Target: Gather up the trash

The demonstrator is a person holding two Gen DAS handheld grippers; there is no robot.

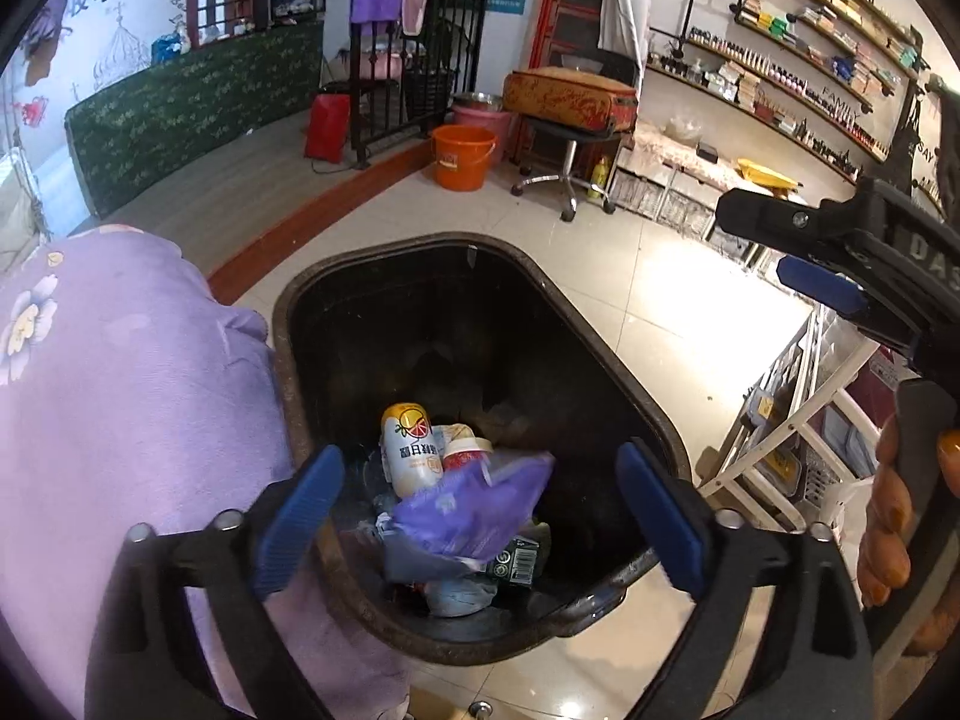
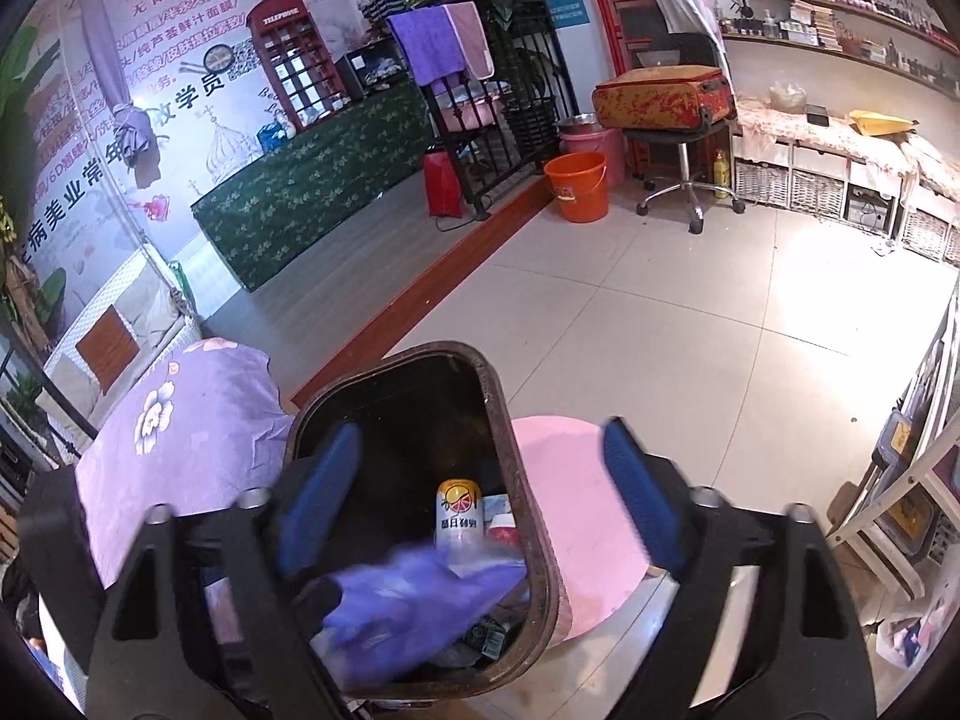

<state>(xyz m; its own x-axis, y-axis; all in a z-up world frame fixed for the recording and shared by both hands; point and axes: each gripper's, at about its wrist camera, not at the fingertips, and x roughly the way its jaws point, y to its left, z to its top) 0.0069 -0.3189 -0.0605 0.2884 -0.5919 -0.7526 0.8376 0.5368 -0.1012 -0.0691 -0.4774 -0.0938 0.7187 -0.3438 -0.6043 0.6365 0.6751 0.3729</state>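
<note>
— Where is the trash?
— In the bin (image 1: 480, 276): a purple bag (image 1: 474, 510) on top, a can (image 1: 408, 444) at eleven o'clock of it (label up).
— The grippers?
— The left gripper (image 1: 480, 516) and the right gripper (image 2: 480, 498) both gape wide above the bin, holding nothing.

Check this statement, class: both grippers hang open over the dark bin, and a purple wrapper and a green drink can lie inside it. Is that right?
One detail is wrong: the drink can is yellow and white, not green, as the left wrist view shows. The rest holds: the left gripper and right gripper hang open over the dark bin, with the purple wrapper inside.
</note>
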